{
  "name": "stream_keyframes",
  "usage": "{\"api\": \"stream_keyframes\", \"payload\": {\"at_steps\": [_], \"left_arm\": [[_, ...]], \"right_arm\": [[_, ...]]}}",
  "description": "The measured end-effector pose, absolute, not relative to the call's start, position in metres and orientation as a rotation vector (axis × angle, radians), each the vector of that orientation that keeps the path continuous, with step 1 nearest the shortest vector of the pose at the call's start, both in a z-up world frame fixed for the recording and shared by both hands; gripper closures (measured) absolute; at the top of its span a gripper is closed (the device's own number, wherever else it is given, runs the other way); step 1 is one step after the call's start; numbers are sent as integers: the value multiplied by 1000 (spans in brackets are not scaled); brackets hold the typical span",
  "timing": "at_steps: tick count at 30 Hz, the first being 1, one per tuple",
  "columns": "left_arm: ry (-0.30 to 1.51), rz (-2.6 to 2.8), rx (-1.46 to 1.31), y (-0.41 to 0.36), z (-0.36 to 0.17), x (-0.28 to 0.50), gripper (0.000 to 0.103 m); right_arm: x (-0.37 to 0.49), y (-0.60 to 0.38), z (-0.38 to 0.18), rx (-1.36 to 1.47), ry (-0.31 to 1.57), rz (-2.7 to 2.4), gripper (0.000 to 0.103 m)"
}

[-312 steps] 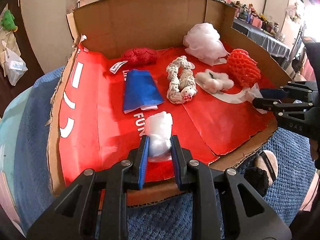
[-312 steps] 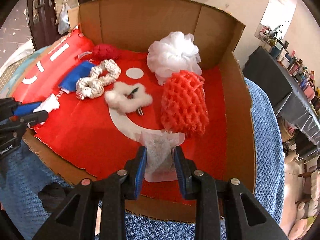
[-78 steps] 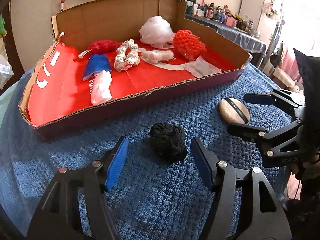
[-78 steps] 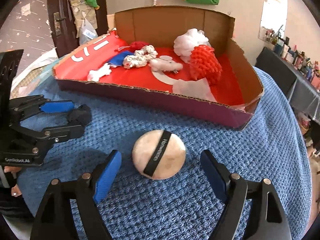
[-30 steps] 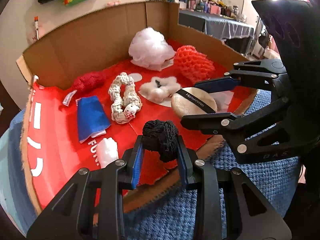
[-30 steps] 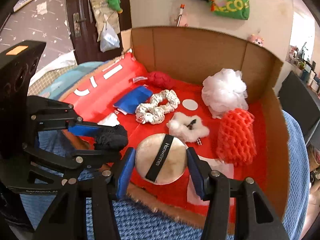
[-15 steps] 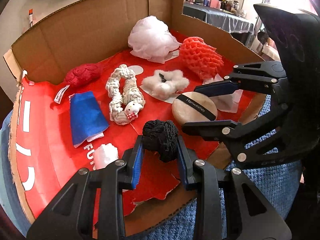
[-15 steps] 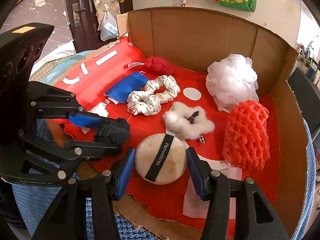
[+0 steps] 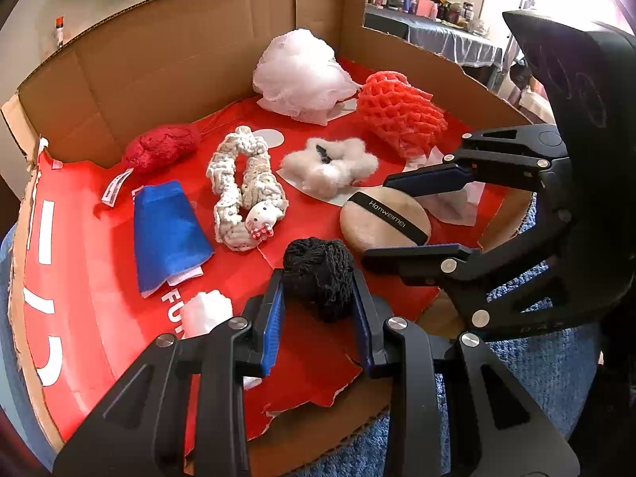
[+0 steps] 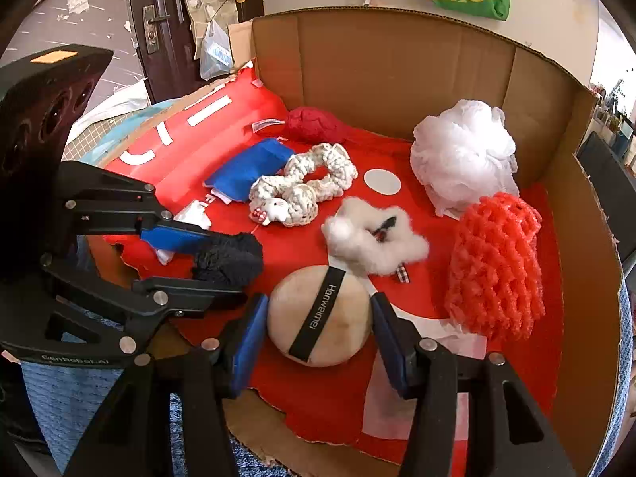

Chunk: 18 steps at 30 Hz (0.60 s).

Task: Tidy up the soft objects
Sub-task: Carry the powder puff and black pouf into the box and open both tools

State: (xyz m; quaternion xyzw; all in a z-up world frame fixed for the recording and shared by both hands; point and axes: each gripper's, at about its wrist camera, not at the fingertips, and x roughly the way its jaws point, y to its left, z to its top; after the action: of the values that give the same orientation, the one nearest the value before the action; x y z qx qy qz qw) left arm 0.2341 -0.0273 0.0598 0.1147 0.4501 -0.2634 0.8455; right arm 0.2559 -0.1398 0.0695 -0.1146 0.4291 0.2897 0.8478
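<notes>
Left gripper [image 9: 318,302] clamps black yarn ball [image 9: 318,274]; right gripper [image 10: 318,330] clamps powder puff [image 10: 320,316], both near cardboard box [image 10: 397,63] front edge; landing possibly crowded, items may roll out

You see bright daylight glare right of the cardboard box [image 9: 326,20]; edges bend strongly, corners go dark.

Left red floor [image 9: 71,262] bare, right — seemingly — crowded

In box [image 10: 397,79]: puff [image 10: 320,320] front centre, yarn ball [image 10: 228,258] to its left, scrunchie [image 10: 375,244] behind, mesh sponge [image 10: 463,155] at back right.
</notes>
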Motion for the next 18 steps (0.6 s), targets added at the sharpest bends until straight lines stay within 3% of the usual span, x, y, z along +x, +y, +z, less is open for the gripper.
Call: {"api": "stream_keyframes", "payload": {"at_steps": [18], "left_arm": [[944,-558,244,-27,60,233,74]], "right_arm": [[256,-141,68,-231,908,622,45]]}}
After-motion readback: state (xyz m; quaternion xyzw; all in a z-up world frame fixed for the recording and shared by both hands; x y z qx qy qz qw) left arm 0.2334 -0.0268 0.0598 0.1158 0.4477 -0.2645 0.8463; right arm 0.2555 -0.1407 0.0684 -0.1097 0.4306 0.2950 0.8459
